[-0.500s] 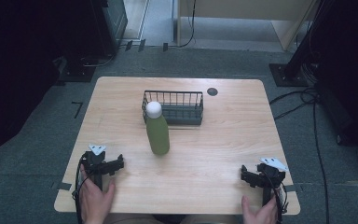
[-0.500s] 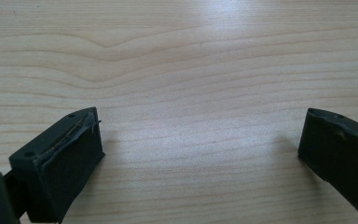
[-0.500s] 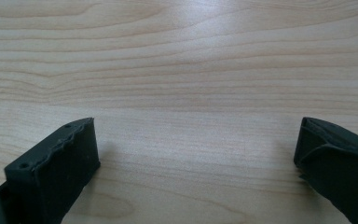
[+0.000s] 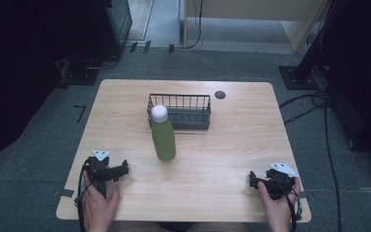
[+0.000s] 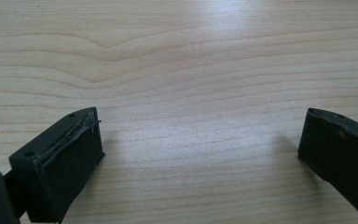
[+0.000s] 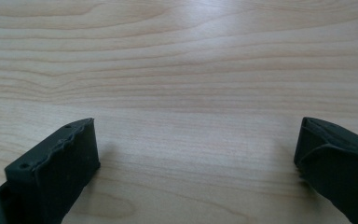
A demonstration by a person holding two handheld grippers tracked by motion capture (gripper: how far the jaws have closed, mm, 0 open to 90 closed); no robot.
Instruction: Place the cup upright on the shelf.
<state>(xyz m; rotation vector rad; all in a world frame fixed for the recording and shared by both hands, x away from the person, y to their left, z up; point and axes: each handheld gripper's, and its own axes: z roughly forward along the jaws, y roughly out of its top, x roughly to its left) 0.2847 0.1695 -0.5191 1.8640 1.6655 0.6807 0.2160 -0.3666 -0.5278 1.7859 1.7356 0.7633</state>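
While both hands rest at the near edge of a light wooden table (image 4: 232,145), each holds a black two-jaw gripper low over the wood. At the near left corner, the left gripper (image 4: 121,169) sits in the person's left hand (image 4: 99,200), with a grey three-cornered plate on top and its jaws pointing toward the table's middle. From the left gripper view, the left gripper (image 5: 200,144) has its jaws spread wide, with bare wood grain between them; they pinch nothing, and whether their tips touch the tabletop cannot be told. At the near right corner, the right gripper (image 4: 253,180) sits in the person's right hand (image 4: 278,203), also with a grey plate on top and a cable trailing toward the edge. From the right gripper view, the right gripper (image 6: 196,144) is likewise spread wide and empty, with plain wood between its jaws. Near the table's centre, well apart from both grippers, a green bottle (image 4: 164,137) with a rounded white cap stands upright. Just behind it, a dark wire basket (image 4: 179,112) sits on the table; its front left corner appears close to the bottle's cap, though contact cannot be told. A small dark round disc (image 4: 220,94) is set in the tabletop beyond the basket's right end.
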